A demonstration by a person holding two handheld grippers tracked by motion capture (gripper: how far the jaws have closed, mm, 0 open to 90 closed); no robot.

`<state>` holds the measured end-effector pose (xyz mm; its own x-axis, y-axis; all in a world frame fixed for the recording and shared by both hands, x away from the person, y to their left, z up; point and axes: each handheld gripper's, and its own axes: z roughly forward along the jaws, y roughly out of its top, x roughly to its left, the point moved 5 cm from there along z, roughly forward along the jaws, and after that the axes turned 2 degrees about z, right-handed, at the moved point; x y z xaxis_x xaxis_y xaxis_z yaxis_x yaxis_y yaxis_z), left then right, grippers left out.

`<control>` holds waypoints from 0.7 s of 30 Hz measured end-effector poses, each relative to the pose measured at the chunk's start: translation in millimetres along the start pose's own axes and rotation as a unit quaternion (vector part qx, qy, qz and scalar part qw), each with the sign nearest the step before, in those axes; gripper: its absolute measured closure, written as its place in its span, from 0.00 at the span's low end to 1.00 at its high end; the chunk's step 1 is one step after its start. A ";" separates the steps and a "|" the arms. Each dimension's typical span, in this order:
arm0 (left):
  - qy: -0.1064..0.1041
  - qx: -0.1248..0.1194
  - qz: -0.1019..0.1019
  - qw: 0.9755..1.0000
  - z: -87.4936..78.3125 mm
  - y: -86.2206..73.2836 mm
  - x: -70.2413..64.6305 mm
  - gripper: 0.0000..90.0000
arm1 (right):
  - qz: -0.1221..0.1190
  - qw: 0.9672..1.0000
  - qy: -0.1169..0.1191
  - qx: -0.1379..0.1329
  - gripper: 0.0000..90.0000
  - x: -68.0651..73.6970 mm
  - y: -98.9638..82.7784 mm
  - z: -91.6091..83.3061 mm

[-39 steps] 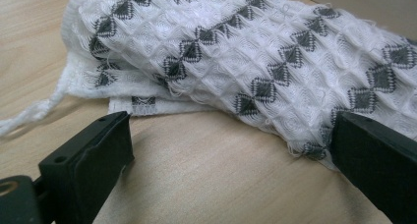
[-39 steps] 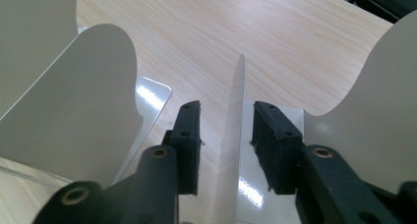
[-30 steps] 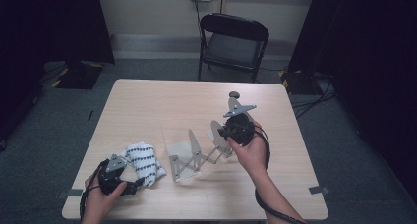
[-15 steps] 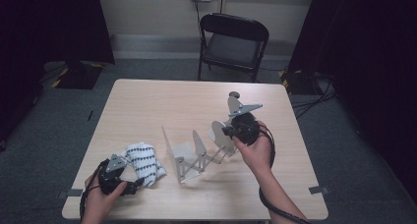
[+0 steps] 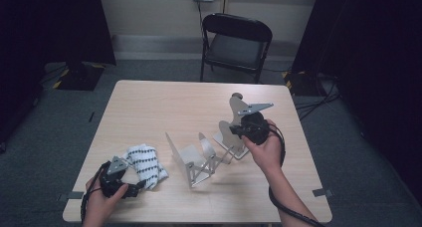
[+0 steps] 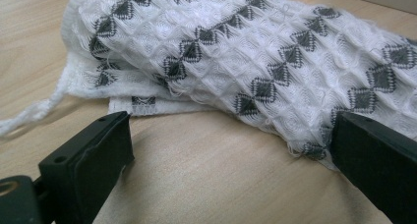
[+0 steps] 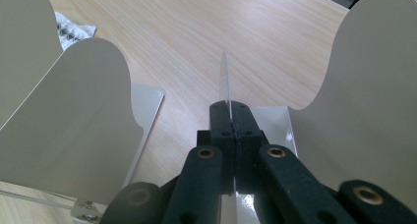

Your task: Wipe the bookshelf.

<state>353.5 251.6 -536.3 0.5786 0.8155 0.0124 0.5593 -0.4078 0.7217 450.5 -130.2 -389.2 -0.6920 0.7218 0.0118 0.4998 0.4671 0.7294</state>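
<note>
Since a second earlier, our right gripper (image 5: 238, 130) had pinched one thin plate of the folding metal rack (image 5: 206, 157), stretching it rightward across the tabletop (image 5: 164, 102). Our left gripper (image 5: 138, 186) kept still, jaws wide, beside the patterned cloth (image 5: 146, 165) near the left corner.

An expanding metal rack (image 5: 201, 160) stands stretched mid-table; a patterned cloth (image 5: 146, 165) lies folded beside it.

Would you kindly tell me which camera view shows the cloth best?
The left gripper view: the cloth lies close ahead, its white weave and dark diamonds sharp. The high view shows the whole cloth, small. The right gripper view catches a corner behind a metal plate.
</note>
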 end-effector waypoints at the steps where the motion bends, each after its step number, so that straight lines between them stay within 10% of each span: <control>1: 0.000 0.000 0.000 1.000 0.0 0.0 0.0 0.03 | 0.001 1.000 0.001 0.000 1.00 -2.1 -0.7 -0.4; 12: 0.000 0.000 0.000 1.000 0.1 0.1 0.1 0.02 | 0.000 1.000 -0.002 -0.005 0.99 -15.2 -10.9 -0.3; 21: 0.000 0.000 0.000 1.000 0.1 0.0 0.0 0.02 | 0.009 0.999 -0.041 -0.023 0.68 -9.3 -9.2 -22.5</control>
<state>353.7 251.5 -536.3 0.5790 0.8153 0.0123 0.5590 -0.4079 0.7219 440.6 -152.7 -380.7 -0.6379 0.7696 -0.0300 0.4859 0.4323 0.7596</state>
